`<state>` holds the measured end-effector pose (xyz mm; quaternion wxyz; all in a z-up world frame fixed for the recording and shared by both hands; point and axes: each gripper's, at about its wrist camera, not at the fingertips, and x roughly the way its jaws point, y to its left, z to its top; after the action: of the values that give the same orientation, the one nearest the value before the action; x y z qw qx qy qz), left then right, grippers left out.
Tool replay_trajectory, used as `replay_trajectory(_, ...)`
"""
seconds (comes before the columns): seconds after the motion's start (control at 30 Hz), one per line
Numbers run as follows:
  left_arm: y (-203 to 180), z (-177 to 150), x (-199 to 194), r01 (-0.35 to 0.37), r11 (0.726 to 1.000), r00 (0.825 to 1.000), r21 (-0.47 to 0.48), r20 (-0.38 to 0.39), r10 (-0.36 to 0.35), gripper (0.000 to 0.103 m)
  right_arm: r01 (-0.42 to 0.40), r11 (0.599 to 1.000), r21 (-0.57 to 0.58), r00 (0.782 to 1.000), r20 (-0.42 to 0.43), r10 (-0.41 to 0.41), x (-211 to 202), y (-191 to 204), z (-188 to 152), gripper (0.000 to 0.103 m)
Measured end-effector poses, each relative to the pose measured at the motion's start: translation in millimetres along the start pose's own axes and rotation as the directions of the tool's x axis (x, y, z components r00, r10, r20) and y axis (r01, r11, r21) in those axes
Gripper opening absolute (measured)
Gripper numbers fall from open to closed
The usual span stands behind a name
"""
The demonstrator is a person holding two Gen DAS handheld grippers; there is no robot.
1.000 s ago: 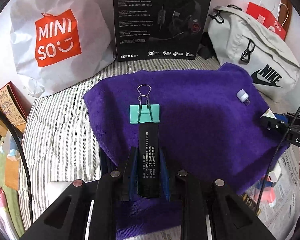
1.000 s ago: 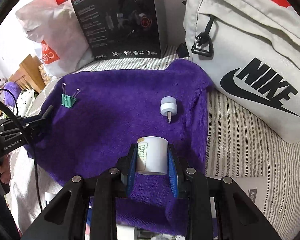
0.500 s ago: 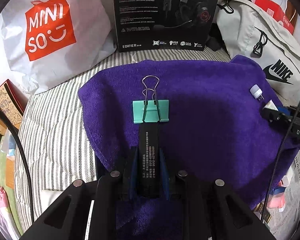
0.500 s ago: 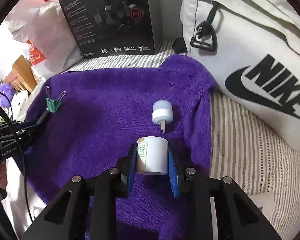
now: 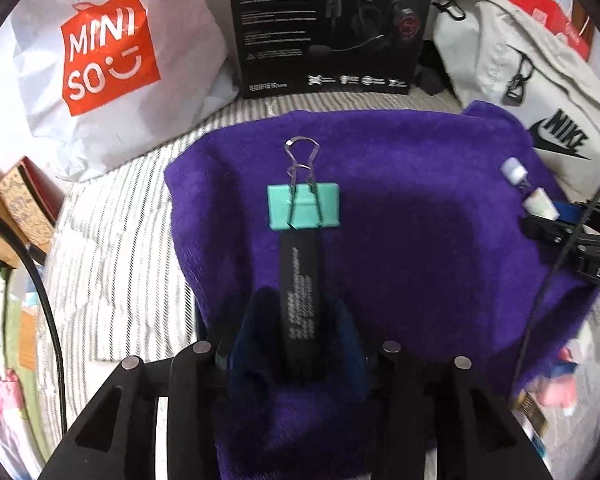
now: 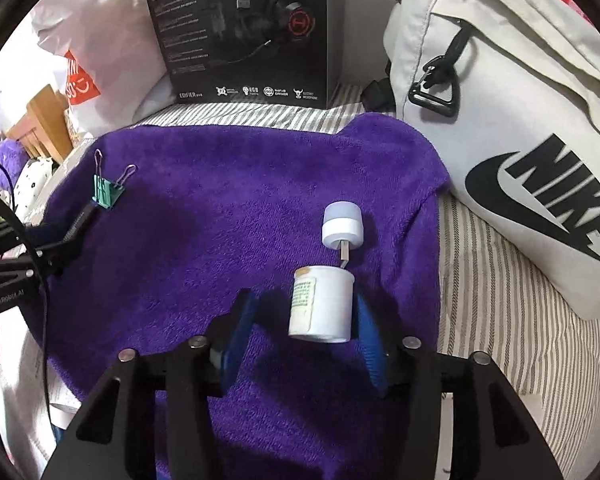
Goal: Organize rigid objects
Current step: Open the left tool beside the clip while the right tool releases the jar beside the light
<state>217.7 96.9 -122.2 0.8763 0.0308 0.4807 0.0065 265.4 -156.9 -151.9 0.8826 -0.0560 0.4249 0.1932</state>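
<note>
A black flat bar with white print [image 5: 300,284] lies on the purple towel [image 5: 419,220] between the spread fingers of my left gripper [image 5: 298,320], its tip against a teal binder clip [image 5: 303,210]. My left gripper is open. In the right wrist view my right gripper [image 6: 303,316] is open; a white cylindrical jar [image 6: 319,304] lies on the towel [image 6: 220,208] between its blue pads, against the right one. A small white USB light [image 6: 341,228] lies just beyond the jar. The clip [image 6: 107,192] and bar show at left.
A black headset box [image 5: 327,28] stands at the back. A white Miniso bag [image 5: 100,52] is at back left and a grey Nike bag [image 6: 511,120] at right. Striped bedding [image 5: 112,248] surrounds the towel. Clutter lies off both sides.
Both grippers have opened. The left one let go of the black bar beside the clip. The right one let go of the white jar next to the USB light.
</note>
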Motion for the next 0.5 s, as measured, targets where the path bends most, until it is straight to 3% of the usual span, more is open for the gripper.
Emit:
replay_trajectory(0.1,0,-6,-9,-0.005,1.000,1.000,-0.002,0.003,0.005,0.041,-0.025,0.999,0.044,1.000,0.017,0.024,-12,-4,-6,0.065)
replay_trajectory(0.4,-13,-30,-48,0.008,1.000,0.998,-0.024,0.055,-0.006,0.041,-0.041,0.995,0.092,0.999,0.032,0.038,-46,-11,-33,0.065)
replay_trajectory(0.5,-25,-46,-66,0.020,1.000,0.997,-0.023,0.077,-0.018,0.046,-0.027,0.996,0.083,0.999,0.039,0.023,-60,-8,-45,0.066)
